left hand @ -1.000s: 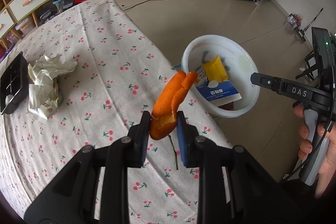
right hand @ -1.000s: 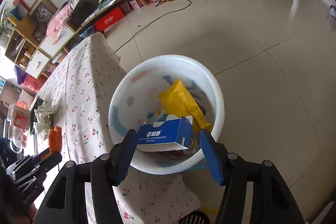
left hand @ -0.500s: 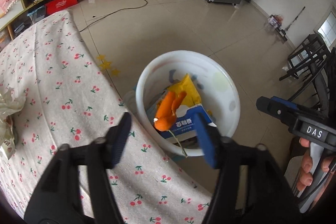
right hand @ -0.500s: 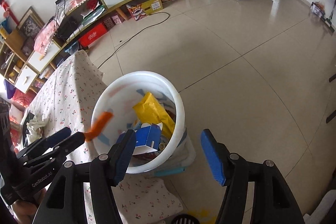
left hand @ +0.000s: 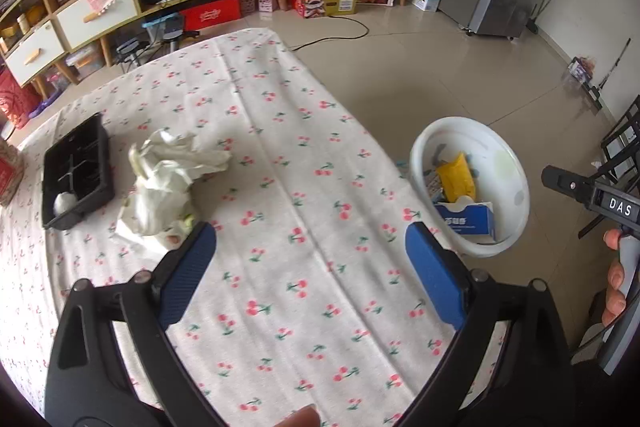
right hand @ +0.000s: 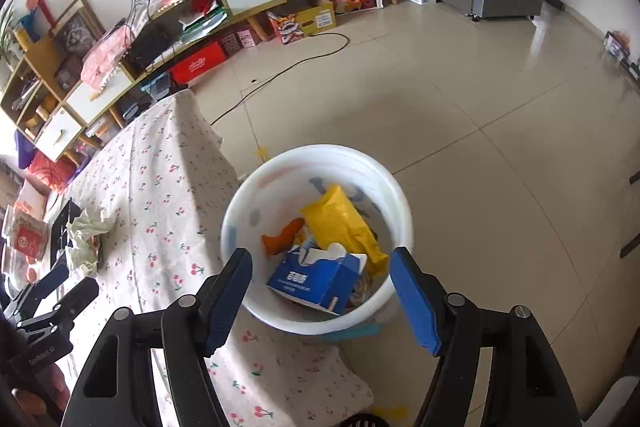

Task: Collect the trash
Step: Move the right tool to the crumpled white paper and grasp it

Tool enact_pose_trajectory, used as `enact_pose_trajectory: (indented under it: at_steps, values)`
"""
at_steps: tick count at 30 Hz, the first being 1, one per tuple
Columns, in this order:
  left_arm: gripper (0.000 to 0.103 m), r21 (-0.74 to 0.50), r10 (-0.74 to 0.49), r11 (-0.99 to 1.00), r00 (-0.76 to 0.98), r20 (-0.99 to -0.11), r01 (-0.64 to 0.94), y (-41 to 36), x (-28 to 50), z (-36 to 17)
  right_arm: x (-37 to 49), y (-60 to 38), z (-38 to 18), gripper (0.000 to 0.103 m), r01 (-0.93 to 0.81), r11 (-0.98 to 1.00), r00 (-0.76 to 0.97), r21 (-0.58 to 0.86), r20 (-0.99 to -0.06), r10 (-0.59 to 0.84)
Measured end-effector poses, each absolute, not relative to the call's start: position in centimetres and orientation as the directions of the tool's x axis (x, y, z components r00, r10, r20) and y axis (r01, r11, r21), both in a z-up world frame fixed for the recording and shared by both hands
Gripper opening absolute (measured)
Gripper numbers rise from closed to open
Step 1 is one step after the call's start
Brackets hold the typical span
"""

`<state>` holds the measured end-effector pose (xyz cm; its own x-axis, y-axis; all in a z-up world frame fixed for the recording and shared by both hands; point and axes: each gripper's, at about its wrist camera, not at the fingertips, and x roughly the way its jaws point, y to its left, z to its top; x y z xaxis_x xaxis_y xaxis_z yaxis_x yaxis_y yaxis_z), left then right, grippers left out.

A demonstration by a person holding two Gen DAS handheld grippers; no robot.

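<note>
Crumpled wrapper (left hand: 170,183) (beside black tray (left hand: 76,171))

1. "DAS" is showing in white letters on the right tongs (left hand: 576,189).
2. "GenRobot.AI" is showing on the left tongs (right hand: 60,291).
3. White characters on the blue box (right hand: 316,277) are staying unreadable.

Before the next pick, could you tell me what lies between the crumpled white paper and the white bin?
In the left wrist view, only bare cherry-print tablecloth lies between the crumpled white paper and the white bin.

The bin (right hand: 320,163) stands on the floor just beside the table (left hand: 280,155) edge. On the table, crumpled paper (left hand: 168,183) lies beside a tray (left hand: 76,167), well apart from the bin.
</note>
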<state>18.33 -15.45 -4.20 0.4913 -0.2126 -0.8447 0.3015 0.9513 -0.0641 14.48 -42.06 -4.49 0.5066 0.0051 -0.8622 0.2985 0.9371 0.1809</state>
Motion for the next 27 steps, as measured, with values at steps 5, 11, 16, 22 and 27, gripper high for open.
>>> enact_pose_trajectory:
  at_steps: [5, 11, 16, 22, 27]
  values:
    - [0.096, -0.018, -0.139, 0.973, 0.518, -0.844, 0.231, -9.1, 17.7, -3.4, 16.2, -37.2, -4.3, 0.079, 0.238, 0.957, 0.505, 0.168, -0.863, 0.026]
    - [0.102, -0.003, -0.044, 0.997, 0.574, -0.818, 0.072, -1.4, 16.6, -3.6, 18.6, -31.0, -4.4, 0.083, 0.175, 0.969, 0.486, 0.173, -0.871, 0.068]
    - [0.102, -0.052, -0.02, 0.998, 0.549, -0.836, -0.042, 3.2, 16.9, -3.6, 20.6, -24.5, -4.8, 0.083, 0.097, 0.976, 0.482, 0.195, -0.867, 0.125]
    - [0.103, 0.014, 0.061, 0.996, 0.527, -0.848, -0.092, 7.0, 16.2, -3.9, 23.0, -17.8, -6.0, 0.083, 0.018, 0.97, 0.475, 0.242, -0.856, 0.204]
    - [0.103, 0.025, 0.083, 0.993, 0.516, -0.853, -0.117, 9.6, 16.0, -4.3, 25.0, -13.9, -7.3, 0.083, -0.041, 0.977, 0.486, 0.208, -0.851, 0.202]
